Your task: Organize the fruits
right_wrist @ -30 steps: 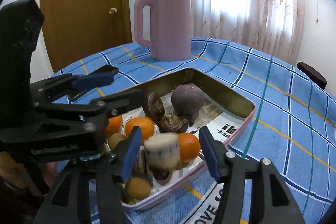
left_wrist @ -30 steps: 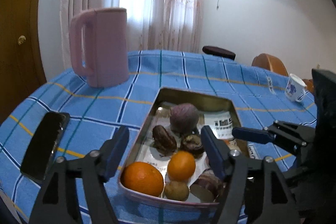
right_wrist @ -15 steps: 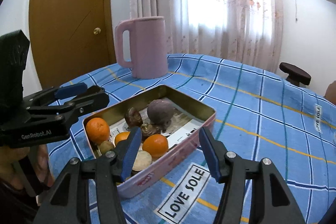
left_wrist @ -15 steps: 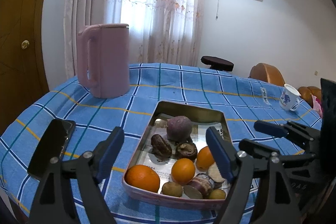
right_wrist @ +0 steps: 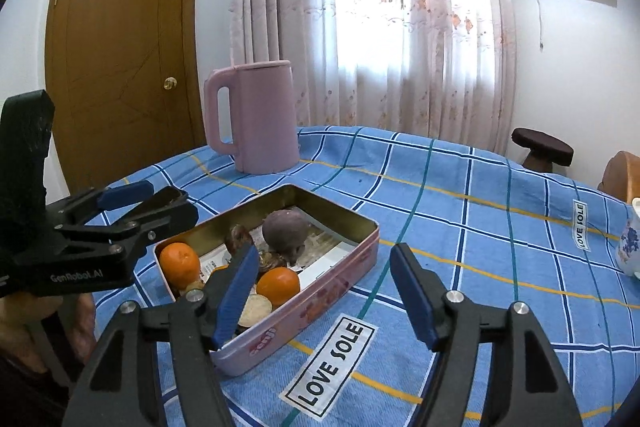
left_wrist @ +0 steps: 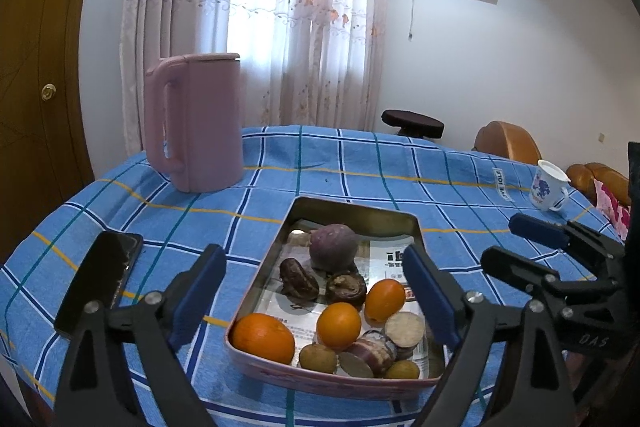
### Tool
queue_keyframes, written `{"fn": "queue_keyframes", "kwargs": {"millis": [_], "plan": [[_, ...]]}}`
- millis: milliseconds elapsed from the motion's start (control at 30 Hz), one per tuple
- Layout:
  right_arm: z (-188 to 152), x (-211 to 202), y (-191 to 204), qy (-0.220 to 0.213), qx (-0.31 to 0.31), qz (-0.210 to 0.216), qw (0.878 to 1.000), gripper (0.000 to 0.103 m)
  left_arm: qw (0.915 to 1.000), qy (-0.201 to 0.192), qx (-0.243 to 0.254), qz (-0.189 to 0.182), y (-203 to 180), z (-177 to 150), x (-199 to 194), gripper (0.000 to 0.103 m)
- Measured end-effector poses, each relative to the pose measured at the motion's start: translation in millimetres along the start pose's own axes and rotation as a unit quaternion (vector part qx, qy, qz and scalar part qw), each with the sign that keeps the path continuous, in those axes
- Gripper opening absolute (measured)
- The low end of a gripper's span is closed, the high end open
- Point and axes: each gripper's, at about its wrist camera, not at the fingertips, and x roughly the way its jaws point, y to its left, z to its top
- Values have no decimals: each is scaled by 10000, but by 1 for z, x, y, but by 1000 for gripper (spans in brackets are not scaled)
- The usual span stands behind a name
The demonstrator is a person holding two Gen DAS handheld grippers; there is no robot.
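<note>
In the pink tin (left_wrist: 320, 375), round, slippery oranges (left_wrist: 262, 332) are lying; I am holding left gripper (left_wrist: 316, 291) and right gripper (right_wrist: 324, 291) wide and empty, planning an across-the-middle grip

Pink jug (left_wrist: 200, 123), blue checked tablecloth (left_wrist: 360, 163), orange fruits (left_wrist: 264, 337) in a pink tin (right_wrist: 316, 293)
</note>
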Motion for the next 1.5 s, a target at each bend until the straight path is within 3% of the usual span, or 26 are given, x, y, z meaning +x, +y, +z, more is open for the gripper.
{"fn": "queue_keyframes", "kwargs": {"millis": [533,900,1500], "plan": [[-1,-11,-3,-141,69,-42,9999,70,10000,-43,52,-11,-6,1,-4,95],[-2,-14,-4,-187,65,-69,9998,70,9999,-126,101,38,-9,2,-7,103],[-1,-33,-16,-405,101,-218,9989,71,9995,-244,176,-128,-23,8,-18,103]]}}
